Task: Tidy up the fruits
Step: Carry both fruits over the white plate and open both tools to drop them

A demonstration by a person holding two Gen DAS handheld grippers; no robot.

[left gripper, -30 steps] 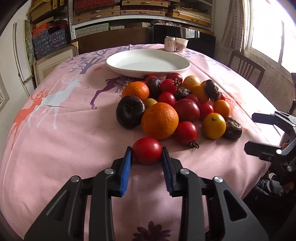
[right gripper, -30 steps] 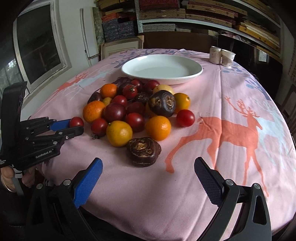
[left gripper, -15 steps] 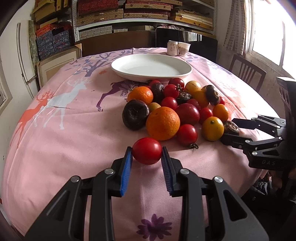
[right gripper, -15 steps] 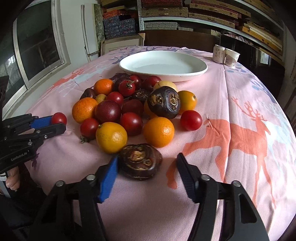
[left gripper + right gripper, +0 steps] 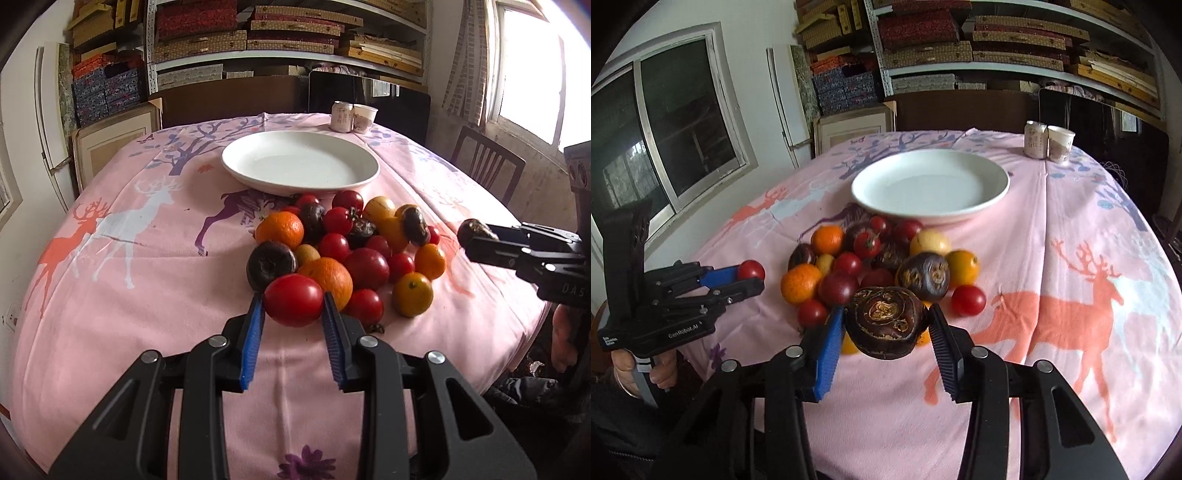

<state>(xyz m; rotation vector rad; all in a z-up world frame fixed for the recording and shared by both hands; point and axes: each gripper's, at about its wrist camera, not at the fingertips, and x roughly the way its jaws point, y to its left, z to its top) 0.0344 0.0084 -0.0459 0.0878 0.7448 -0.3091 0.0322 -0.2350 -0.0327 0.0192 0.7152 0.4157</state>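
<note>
My left gripper (image 5: 293, 308) is shut on a red tomato (image 5: 293, 300) and holds it above the cloth, just before the fruit pile (image 5: 343, 243). It also shows in the right wrist view (image 5: 750, 277). My right gripper (image 5: 888, 325) is shut on a dark brown wrinkled fruit (image 5: 886, 321), lifted above the pile's near edge; this fruit also shows in the left wrist view (image 5: 474, 230). The pile holds oranges, tomatoes, plums and dark fruits. An empty white plate (image 5: 236, 168) stands behind the pile.
A can (image 5: 341, 116) and a paper cup (image 5: 364, 118) stand at the table's far edge. A wooden chair (image 5: 487, 166) is at the right. Shelves with boxes fill the back wall. The pink deer-print cloth (image 5: 110, 240) covers the round table.
My right gripper closed on the dark brown fruit and lifted it off the cloth. My left gripper rose with the tomato and moved toward the pile.
</note>
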